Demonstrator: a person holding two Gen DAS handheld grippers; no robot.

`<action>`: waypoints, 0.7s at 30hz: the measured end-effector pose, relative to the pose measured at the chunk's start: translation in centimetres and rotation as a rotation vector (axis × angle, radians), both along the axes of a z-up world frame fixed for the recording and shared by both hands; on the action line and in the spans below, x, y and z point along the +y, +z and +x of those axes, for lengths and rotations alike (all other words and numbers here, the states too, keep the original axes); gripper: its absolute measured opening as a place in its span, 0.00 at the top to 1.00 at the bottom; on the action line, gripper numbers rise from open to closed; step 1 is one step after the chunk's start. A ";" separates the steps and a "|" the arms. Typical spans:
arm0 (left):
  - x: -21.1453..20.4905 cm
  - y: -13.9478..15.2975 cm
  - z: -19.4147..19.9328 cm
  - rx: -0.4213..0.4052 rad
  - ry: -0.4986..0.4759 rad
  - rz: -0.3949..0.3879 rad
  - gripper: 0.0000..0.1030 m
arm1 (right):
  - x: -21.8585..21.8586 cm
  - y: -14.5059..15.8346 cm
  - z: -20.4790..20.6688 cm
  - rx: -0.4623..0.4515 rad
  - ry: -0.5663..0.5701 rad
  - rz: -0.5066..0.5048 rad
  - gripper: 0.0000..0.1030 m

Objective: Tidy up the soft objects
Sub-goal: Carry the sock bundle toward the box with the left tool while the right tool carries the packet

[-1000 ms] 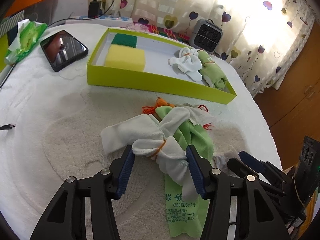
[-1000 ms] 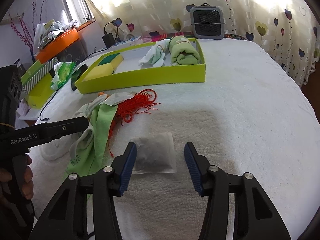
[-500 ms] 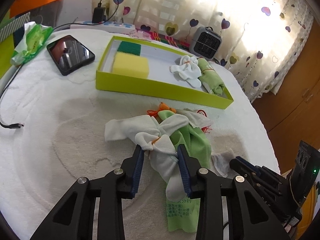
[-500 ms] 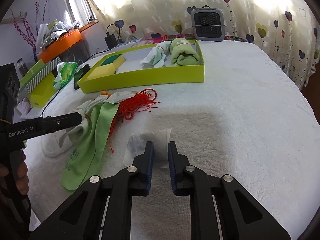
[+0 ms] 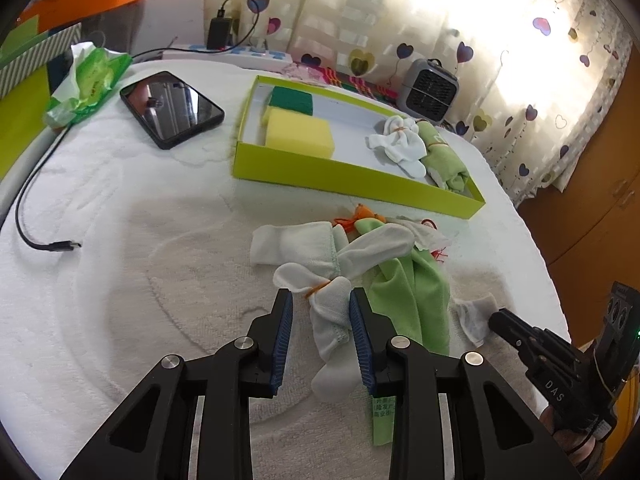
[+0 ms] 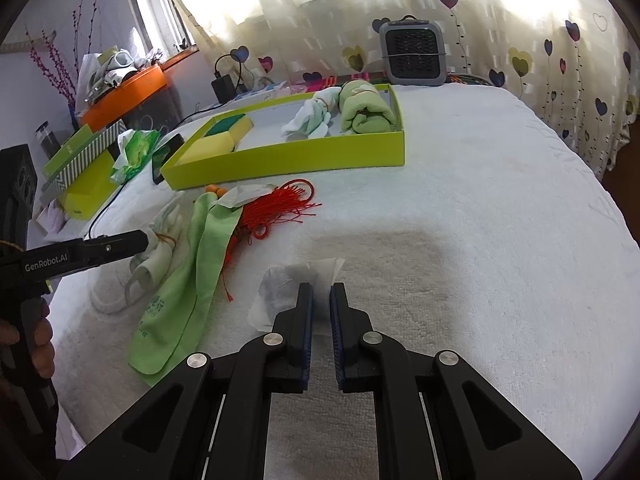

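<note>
While the white towel (image 6: 460,240) runs bare and wide to the right of our grippers, the left side is crowded up to the yellow-green tray (image 5: 340,174), whose near wall stands just beyond the pile of soft things. Our left gripper (image 5: 320,304) has just been closing its jaws on the tied white sock bundle (image 5: 328,304); we see the right pad touching the cloth, but we cannot tell whether the left pad presses too. Our right gripper (image 6: 320,300) is clamped on a thin grey pouch (image 6: 288,280) lying on the towel, apart from the green cloth (image 6: 192,264) and the red tassel (image 6: 276,204) beside it. In the tray, two sponges (image 5: 300,134) fill one end and a sock bundle (image 5: 400,146) and a rolled green cloth (image 5: 444,160) the other, with open floor between. The pouch's near part is hidden by the pads. A phone (image 5: 172,108) lies near the towel's far left edge.
</note>
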State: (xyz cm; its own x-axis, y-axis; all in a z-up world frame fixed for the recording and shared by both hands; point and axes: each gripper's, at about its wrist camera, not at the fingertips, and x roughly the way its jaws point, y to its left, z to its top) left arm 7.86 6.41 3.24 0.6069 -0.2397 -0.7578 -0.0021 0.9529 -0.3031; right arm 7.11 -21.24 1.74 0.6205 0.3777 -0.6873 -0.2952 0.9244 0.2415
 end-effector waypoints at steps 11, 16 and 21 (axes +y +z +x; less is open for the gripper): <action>-0.6 -1.0 0.9 0.038 -0.023 -0.001 0.59 | -0.1 0.4 -0.1 -0.011 -0.015 0.003 0.91; -1.1 -1.4 1.6 0.051 -0.020 -0.001 0.56 | -0.1 0.3 -0.1 -0.009 -0.016 0.005 0.91; -1.5 -1.4 2.1 0.042 -0.023 0.021 0.57 | -0.1 0.1 0.2 0.002 -0.016 0.009 0.91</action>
